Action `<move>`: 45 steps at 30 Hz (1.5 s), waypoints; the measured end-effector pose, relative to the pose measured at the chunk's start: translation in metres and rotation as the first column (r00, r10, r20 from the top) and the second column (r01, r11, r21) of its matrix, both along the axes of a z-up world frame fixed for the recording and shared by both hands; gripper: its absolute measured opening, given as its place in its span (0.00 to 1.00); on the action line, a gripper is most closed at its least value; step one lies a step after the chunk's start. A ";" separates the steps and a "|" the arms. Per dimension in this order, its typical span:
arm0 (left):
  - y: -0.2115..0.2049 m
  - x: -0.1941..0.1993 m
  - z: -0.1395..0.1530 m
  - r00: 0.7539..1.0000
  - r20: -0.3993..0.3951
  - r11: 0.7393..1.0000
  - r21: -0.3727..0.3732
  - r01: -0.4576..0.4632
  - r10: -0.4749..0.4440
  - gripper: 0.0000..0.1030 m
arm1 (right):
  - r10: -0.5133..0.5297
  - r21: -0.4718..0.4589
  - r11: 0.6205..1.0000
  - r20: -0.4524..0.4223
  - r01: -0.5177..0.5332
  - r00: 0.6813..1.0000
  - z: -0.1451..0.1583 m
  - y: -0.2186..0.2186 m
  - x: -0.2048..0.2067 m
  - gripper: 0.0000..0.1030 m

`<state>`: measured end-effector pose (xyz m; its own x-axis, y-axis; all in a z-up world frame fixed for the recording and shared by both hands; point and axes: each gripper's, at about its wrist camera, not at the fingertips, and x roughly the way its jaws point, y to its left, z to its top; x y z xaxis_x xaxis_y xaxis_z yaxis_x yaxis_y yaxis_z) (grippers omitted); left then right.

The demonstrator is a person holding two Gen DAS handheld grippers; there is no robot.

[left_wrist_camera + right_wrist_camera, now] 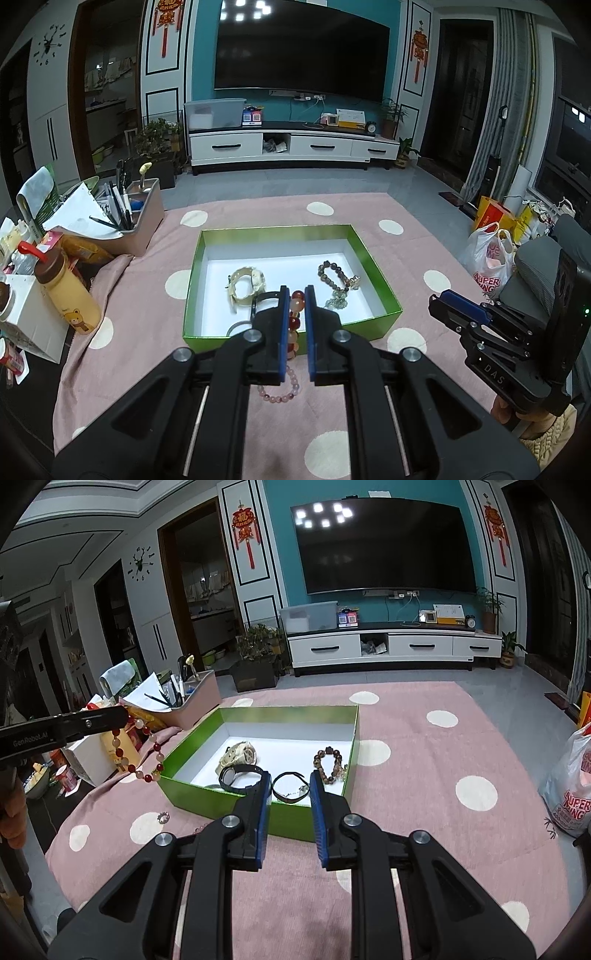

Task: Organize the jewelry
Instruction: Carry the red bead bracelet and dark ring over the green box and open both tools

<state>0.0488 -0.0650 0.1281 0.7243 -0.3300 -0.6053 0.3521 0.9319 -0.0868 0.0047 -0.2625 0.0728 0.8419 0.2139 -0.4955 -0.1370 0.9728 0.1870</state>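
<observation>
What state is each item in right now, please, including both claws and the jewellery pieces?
Left claw: shut on the red and cream bead bracelet, which hangs clear of the cloth.
Right claw: empty, jaws slightly apart.
Green shallow cardboard box: open, no lid.
Cream wristwatch: lying in the box.
Brown wooden bead bracelet: lying in the box.
Pale pink bead bracelet: on the pink dotted cloth, outside the box.

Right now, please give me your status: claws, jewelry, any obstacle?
Left claw shut on red-and-white bead bracelet, lifted beside green box. Right claw empty. Pink bracelet and ring on tablecloth. Nothing blocking the box.
</observation>
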 end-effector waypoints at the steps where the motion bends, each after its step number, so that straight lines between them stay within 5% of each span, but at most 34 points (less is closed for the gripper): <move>1: -0.001 0.001 0.000 1.000 0.000 1.000 0.000 0.001 -0.001 0.07 | 0.000 0.000 1.000 0.002 0.000 1.000 0.001 0.000 0.001 0.20; 30: -0.025 0.093 -0.017 0.998 -0.063 0.999 0.030 -0.024 0.026 0.07 | -0.016 -0.025 1.000 0.005 0.016 1.000 0.017 -0.001 0.078 0.20; 45: -0.034 0.150 -0.055 0.982 -0.183 0.999 0.020 -0.033 0.036 0.07 | 0.009 0.023 1.000 -0.151 -0.006 0.988 -0.011 -0.004 0.138 0.20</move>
